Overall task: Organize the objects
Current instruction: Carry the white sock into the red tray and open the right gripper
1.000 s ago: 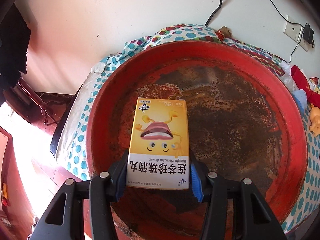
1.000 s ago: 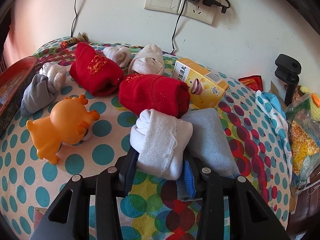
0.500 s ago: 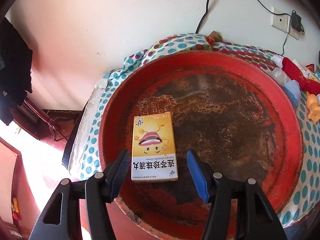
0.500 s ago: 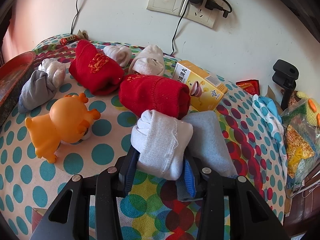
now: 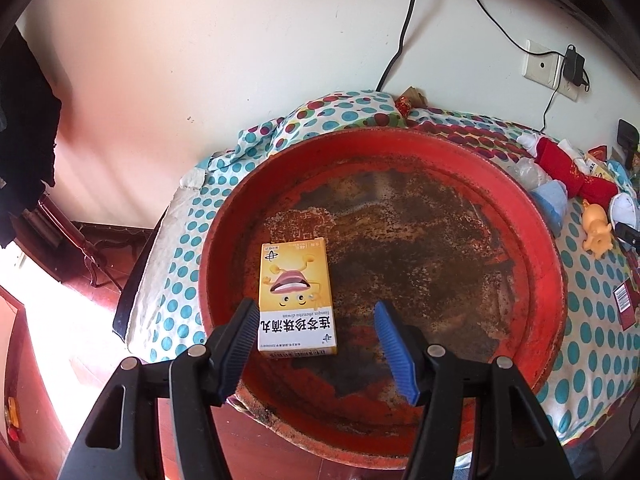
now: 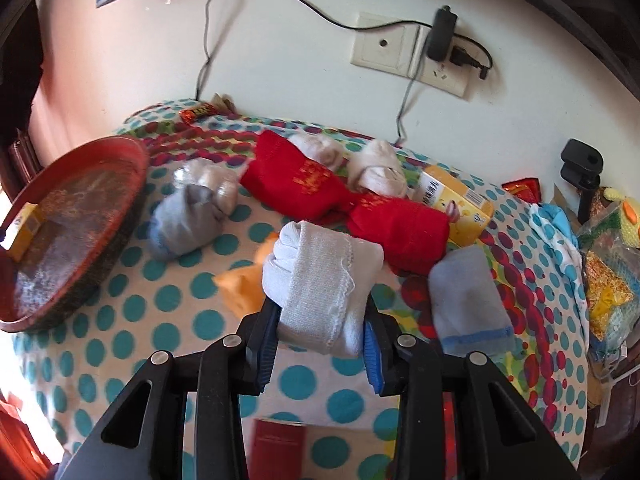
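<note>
In the left wrist view, the left gripper [image 5: 316, 344] has its jaws spread wide and holds nothing. The yellow medicine box [image 5: 295, 298] lies flat in the red tray [image 5: 552, 292], at about 8 o'clock of the round floor, near the wall of the tray. The near end of the box sits between the two blue pads, close to the left pad; I cannot tell if it touches it. This box looks like thin cardboard: light, stiff on the edges, easy to dent on the wide face. If it must be taken again, I think the two long narrow sides are the good place, with small force.

In the right wrist view, the right gripper [image 6: 320, 344] is pinching a white rolled sock [image 6: 320, 284], lifted a little above the dotted cloth [image 6: 132, 308]. The sock is soft and light, it gives under the pads, so it will not slip easily, but a loose end may hang and drag. The hold is at the near end of the roll, where the layers are thick, and this seems safe.

From this gripper, the tray is at about 10 o'clock, with free floor beside the box. At 12 o'clock lie two red socks [image 6: 304, 184], at 11 o'clock a grey sock [image 6: 184, 220], and at 2 o'clock a pale blue sock [image 6: 468, 300]. All are soft bundles, best taken across the middle. An orange toy [image 6: 248, 284] is partly hidden behind the held sock.
</note>
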A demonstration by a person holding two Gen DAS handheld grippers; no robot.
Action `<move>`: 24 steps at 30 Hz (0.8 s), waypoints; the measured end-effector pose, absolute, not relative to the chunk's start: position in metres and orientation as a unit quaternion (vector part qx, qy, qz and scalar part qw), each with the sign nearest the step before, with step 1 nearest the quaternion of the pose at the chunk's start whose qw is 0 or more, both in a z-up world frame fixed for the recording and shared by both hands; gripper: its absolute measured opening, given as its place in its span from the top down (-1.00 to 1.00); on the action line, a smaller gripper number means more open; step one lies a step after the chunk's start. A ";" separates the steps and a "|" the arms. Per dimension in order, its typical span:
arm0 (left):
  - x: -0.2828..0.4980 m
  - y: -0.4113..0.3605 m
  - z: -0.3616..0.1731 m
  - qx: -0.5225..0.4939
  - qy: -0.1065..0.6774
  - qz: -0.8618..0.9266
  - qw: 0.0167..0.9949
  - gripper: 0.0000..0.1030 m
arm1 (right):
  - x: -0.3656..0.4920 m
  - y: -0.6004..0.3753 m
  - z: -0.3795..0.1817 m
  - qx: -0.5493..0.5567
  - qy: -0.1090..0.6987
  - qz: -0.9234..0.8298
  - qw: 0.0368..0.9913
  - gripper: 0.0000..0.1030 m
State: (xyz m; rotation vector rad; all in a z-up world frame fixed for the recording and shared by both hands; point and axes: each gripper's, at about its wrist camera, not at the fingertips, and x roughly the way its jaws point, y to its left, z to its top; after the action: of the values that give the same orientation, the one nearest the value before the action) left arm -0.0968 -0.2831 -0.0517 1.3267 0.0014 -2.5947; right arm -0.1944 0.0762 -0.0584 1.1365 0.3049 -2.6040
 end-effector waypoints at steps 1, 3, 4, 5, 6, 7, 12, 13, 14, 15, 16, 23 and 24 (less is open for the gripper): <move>-0.096 -0.284 -0.051 0.453 0.001 -0.885 0.112 -0.20 | -0.190 0.065 -0.054 0.390 0.101 -0.902 0.157 0.35; -0.096 -0.285 -0.051 0.453 0.001 -0.884 0.115 -0.20 | -0.184 0.042 -0.049 0.389 0.098 -0.896 0.187 0.35; -0.095 -0.286 -0.051 0.456 0.001 -0.883 0.115 -0.20 | -0.181 0.031 -0.048 0.389 0.098 -0.894 0.201 0.35; -0.095 -0.287 -0.052 0.456 0.002 -0.882 0.115 -0.20 | -0.177 0.016 -0.047 0.387 0.101 -0.891 0.216 0.35; -0.094 -0.288 -0.051 0.456 0.003 -0.883 0.115 -0.20 | -0.174 0.003 -0.046 0.386 0.107 -0.888 0.227 0.35; -0.094 -0.288 -0.051 0.456 0.003 -0.882 0.116 -0.20 | -0.172 -0.007 -0.045 0.385 0.110 -0.885 0.236 0.35; -0.094 -0.295 -0.053 0.461 0.010 -0.880 0.118 -0.20 | -0.162 -0.059 -0.046 0.382 0.128 -0.870 0.283 0.35; -0.094 -0.295 -0.053 0.461 0.011 -0.879 0.118 -0.20 | -0.162 -0.067 -0.047 0.382 0.134 -0.868 0.288 0.35; -0.094 -0.295 -0.053 0.461 0.011 -0.880 0.118 -0.20 | -0.161 -0.077 -0.048 0.381 0.143 -0.866 0.291 0.35; -0.093 -0.296 -0.053 0.461 0.012 -0.880 0.118 -0.20 | -0.161 -0.083 -0.049 0.381 0.150 -0.864 0.293 0.35; -0.093 -0.297 -0.054 0.461 0.013 -0.879 0.118 -0.20 | -0.163 -0.090 -0.051 0.384 0.156 -0.861 0.297 0.35; -0.094 -0.303 -0.056 0.466 0.019 -0.876 0.124 -0.20 | -0.167 -0.119 -0.070 0.398 0.186 -0.847 0.299 0.35; -0.094 -0.303 -0.056 0.466 0.018 -0.876 0.124 -0.20 | -0.169 -0.122 -0.073 0.401 0.186 -0.846 0.299 0.35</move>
State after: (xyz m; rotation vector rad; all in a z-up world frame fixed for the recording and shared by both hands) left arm -0.0937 -0.3031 -0.0560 1.3579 0.0512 -2.5529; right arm -0.1686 -0.1215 -0.0727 1.0643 0.4946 -2.2469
